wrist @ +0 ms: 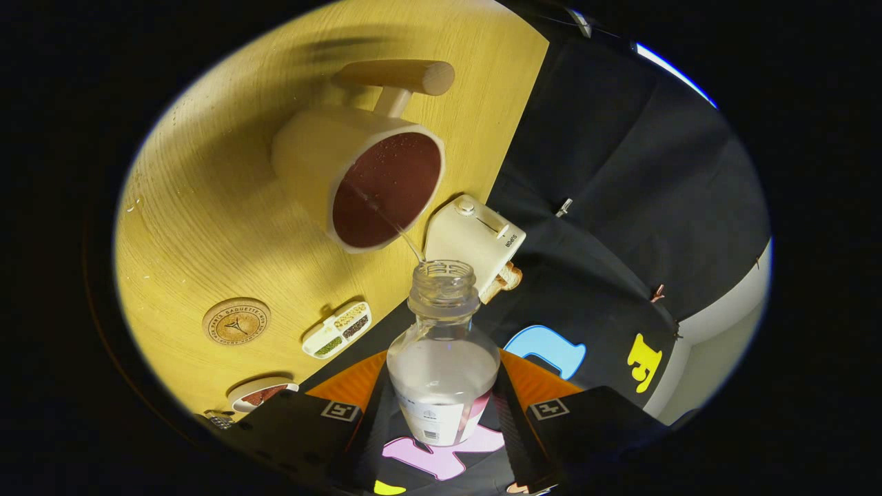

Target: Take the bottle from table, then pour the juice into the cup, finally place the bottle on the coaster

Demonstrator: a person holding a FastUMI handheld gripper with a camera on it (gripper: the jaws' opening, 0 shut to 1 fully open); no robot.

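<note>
While the gripper (444,406) has its fingers (358,399) clamped on either side of the clear bottle (443,365), the bottle is tipped with its open mouth aimed at the cream cup (358,182), and a thin stream runs from the mouth into the dark liquid inside. The cup, with its wooden handle, stands on the yellow tabletop (207,207). Well apart from the cup lies the round coaster (236,321), a small divided tray (337,329) just beside it, and a cream toaster (474,241) sits near the cup's rim.
</note>
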